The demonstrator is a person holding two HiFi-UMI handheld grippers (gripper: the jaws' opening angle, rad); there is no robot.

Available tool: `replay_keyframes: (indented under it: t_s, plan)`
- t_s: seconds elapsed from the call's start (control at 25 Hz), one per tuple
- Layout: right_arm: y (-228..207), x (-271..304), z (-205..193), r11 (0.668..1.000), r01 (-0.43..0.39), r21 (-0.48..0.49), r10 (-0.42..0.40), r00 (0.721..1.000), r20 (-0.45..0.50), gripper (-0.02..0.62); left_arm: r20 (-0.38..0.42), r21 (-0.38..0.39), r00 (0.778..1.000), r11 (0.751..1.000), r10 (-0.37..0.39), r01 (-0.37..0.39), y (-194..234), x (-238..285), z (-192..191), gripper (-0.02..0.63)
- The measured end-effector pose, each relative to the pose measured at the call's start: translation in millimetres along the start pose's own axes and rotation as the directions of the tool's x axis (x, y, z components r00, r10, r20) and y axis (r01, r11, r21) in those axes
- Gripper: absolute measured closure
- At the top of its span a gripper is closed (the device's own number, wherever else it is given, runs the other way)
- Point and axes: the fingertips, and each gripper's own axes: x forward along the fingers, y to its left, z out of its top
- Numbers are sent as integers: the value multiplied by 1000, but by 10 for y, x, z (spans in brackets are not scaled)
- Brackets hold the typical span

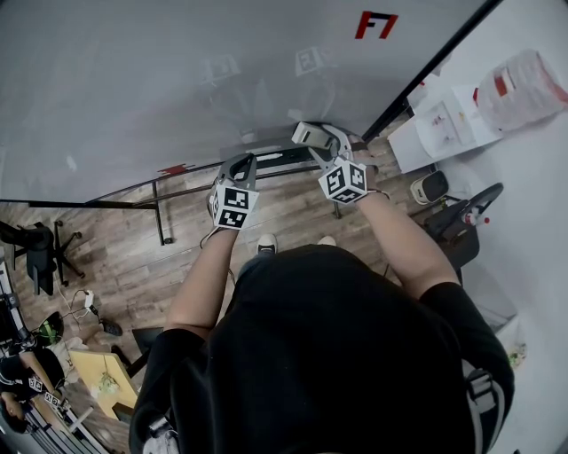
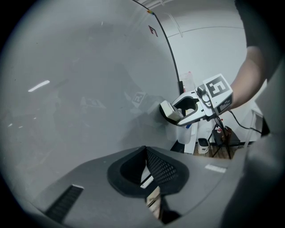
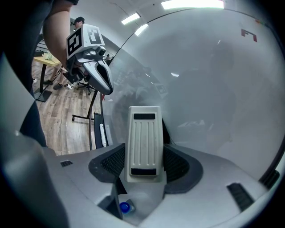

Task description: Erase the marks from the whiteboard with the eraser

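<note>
The whiteboard (image 1: 160,80) fills the upper head view, with a red mark (image 1: 376,25) at its top right. That red mark (image 3: 249,34) also shows far up and right in the right gripper view. My right gripper (image 1: 316,140) is shut on a white ribbed eraser (image 3: 143,142), held close to the board's lower part. The eraser (image 2: 169,111) points at the board in the left gripper view. My left gripper (image 1: 240,168) hovers just left of the right one, near the board's bottom edge. Its jaws are shut with nothing between them.
A tray (image 1: 271,160) runs under the board, holding a marker (image 3: 103,132). The board's black stand (image 1: 160,213) rests on wooden floor. A white cabinet (image 1: 439,124) and a plastic bag (image 1: 524,84) stand at the right. A chair (image 1: 35,244) and a desk (image 1: 98,372) are at the left.
</note>
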Motion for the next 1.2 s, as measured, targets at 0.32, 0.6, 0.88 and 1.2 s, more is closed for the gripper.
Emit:
replay_keyframes:
  t_s: [0.32, 0.6, 0.88, 1.2]
  plan:
    - [35, -60, 39, 1000, 8, 29, -8, 1000, -1, 345, -4, 13, 1000, 1000, -26, 27, -37, 0, -13, 595]
    - [10, -235, 28, 997, 40, 64, -40, 999, -7, 345, 8, 32, 999, 998, -50, 50, -75, 10, 25, 595]
    - [-101, -474, -105, 988, 99, 119, -94, 994, -47, 345, 18, 57, 996, 995, -85, 84, -163, 19, 80, 594]
    - [-210, -811, -347, 968, 173, 183, -156, 982, -107, 345, 10, 85, 993, 990, -114, 112, -198, -15, 52, 594]
